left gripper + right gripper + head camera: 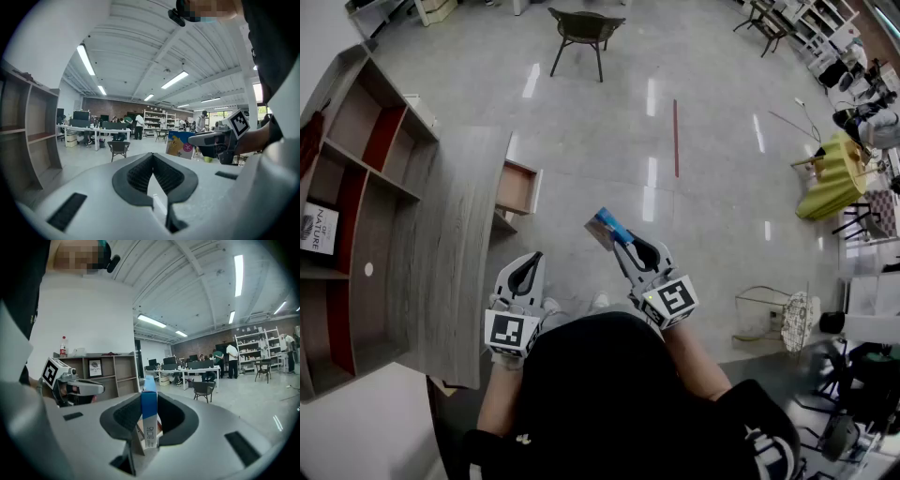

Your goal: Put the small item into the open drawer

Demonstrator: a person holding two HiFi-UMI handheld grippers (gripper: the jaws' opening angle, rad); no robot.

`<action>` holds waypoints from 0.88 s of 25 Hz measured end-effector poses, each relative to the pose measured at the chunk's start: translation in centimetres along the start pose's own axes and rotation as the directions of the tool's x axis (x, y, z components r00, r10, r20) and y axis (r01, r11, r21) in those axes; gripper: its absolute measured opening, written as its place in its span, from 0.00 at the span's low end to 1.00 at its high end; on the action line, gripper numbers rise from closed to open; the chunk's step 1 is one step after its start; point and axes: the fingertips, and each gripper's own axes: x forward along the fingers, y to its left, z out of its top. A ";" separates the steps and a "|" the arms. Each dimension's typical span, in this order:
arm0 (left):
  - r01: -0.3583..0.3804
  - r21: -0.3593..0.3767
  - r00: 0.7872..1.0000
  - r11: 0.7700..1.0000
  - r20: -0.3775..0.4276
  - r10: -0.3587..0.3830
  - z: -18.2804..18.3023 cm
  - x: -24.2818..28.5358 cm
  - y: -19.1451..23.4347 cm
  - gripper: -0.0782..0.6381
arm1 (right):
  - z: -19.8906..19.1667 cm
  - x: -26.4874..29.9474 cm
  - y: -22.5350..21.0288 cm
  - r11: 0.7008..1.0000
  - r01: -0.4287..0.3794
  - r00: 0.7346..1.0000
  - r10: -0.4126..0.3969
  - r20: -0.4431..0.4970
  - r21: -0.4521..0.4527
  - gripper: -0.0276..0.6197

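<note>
The small item is a flat blue and white box (605, 228), and my right gripper (623, 242) is shut on it, holding it in the air in front of the person. In the right gripper view the box (149, 411) stands upright between the pads of that gripper (149, 395). The open wooden drawer (517, 187) sticks out of the grey desk (464, 234), to the left of and beyond the box. My left gripper (534, 255) hovers near the desk's edge, shut and empty; its tips (152, 154) meet. The left gripper view also shows the box (180, 144).
A grey shelf unit (356, 187) with red panels and a framed picture (317, 230) stands at the left behind the desk. A dark chair (586, 33) stands far ahead on the glossy floor. A yellow-green seat (832, 176) and a wire basket (773, 314) are at the right.
</note>
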 end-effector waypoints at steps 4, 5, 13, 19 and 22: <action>-0.028 -0.011 1.000 1.000 0.009 0.028 -0.1 -1.3 1.9 0.11 | 0.2 0.9 1.5 1.000 -0.005 1.000 0.005 -0.001 -0.002 0.20; -0.039 -0.015 0.999 0.999 0.011 0.039 -0.2 -1.7 2.5 0.11 | 0.2 1.3 2.0 1.000 -0.006 1.000 0.006 -0.004 -0.005 0.20; -0.030 -0.044 1.000 0.999 0.001 0.030 -1.9 -4.7 7.2 0.11 | 0.0 4.8 4.7 0.999 0.032 0.999 -0.032 -0.016 -0.012 0.20; -0.040 -0.047 0.999 0.998 -0.021 0.039 -3.0 -4.4 9.3 0.11 | -0.9 7.1 4.8 0.999 0.045 0.998 -0.045 -0.034 0.000 0.20; -0.048 -0.054 0.998 0.997 -0.039 0.046 -3.4 -2.7 10.4 0.11 | -1.3 9.0 3.4 0.999 0.034 0.999 -0.033 -0.043 0.018 0.20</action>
